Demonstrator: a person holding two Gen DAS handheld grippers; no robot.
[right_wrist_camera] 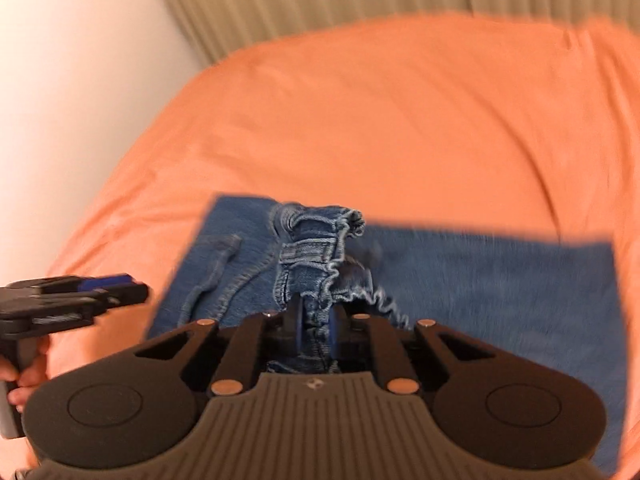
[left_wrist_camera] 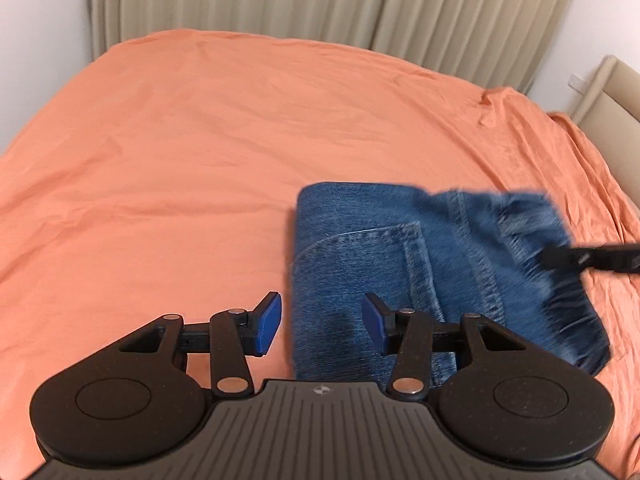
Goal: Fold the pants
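Denim pants [left_wrist_camera: 400,248] on orange sheet [left_wrist_camera: 180,152]; right tongs [right_wrist_camera: 315,330] clamping waistband, left tongs [left_wrist_camera: 322,322] spread wide, empty.

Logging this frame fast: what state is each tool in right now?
Left tool: open, holding nothing, above the edge of the jeans.
Right tool: closed on the jeans' bunched waistband.

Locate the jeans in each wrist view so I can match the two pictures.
Left wrist: the jeans lie lower right on the orange bedsheet, ahead of the open left claw; their right edge is blurred.
Right wrist: the jeans fill the lower centre, waistband bunched in the shut right claw.
Shared landmark: the beige curtain behind the bed.
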